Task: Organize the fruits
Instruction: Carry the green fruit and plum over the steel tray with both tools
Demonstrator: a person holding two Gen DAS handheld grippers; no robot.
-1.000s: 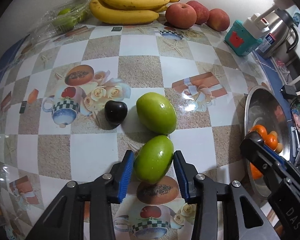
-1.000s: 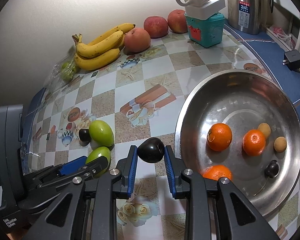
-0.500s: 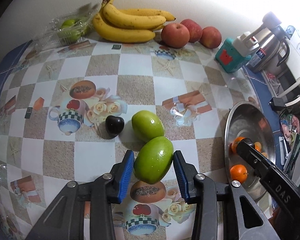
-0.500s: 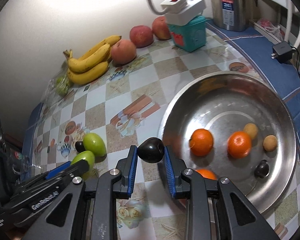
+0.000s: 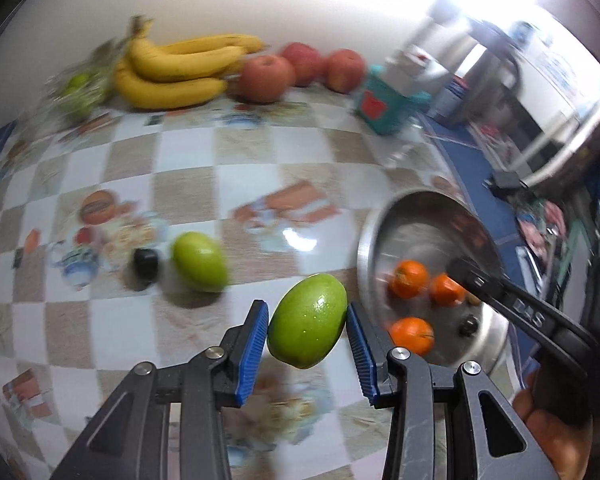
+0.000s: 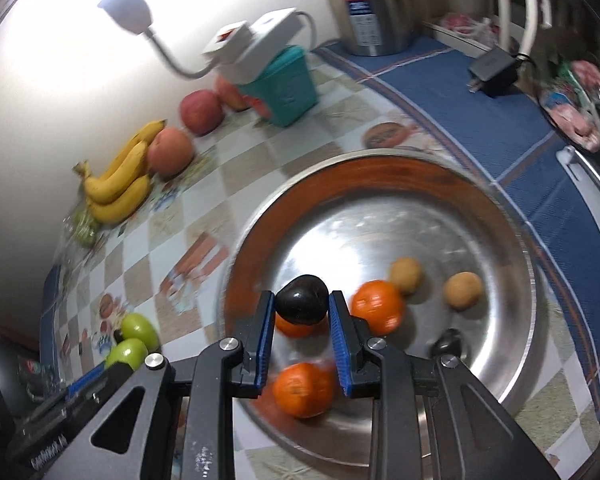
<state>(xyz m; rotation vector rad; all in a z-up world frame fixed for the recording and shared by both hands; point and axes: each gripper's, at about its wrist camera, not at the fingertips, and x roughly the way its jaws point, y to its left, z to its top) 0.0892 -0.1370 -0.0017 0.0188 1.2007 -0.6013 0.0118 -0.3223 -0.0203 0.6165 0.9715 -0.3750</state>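
Fruits both in the air rn. Left tongs [image 5: 307, 338] are pinching a green mango [image 5: 307, 321], held off the counter [image 5: 188, 188] just at the bowl's 9 o'clock edge. Right tongs [image 6: 301, 338] are pinching a dark plum [image 6: 302, 299] over the steel bowl [image 6: 512, 360], above the 3 oranges already in there.

What could go wrong imo: the mango is smooth, glossy, egg-shaped, and the blue ribbed pads only touch its flanks, so it could squirt out if the grip slackens mid-carry. It'd hit the hard rim or the counter and roll, prob bruise too. Plum is small, round and slick, same deal. Let go from too high and it bounces on bare metal or knocks an orange [image 6: 377, 306] around. Bowl is shiny, shallow-sloped, so anything dropped near the wall slides to the middle. Also both tools are headed for the same bowl, and the right one's arm already crosses it in the left view, so they could bump.

Another green mango [image 5: 199, 262] and a 2nd dark plum [image 5: 145, 263] sit on the glossy checkered oilcloth at 9 o'clock from the bowl, touching or nearly, can't tell w/ the blur.
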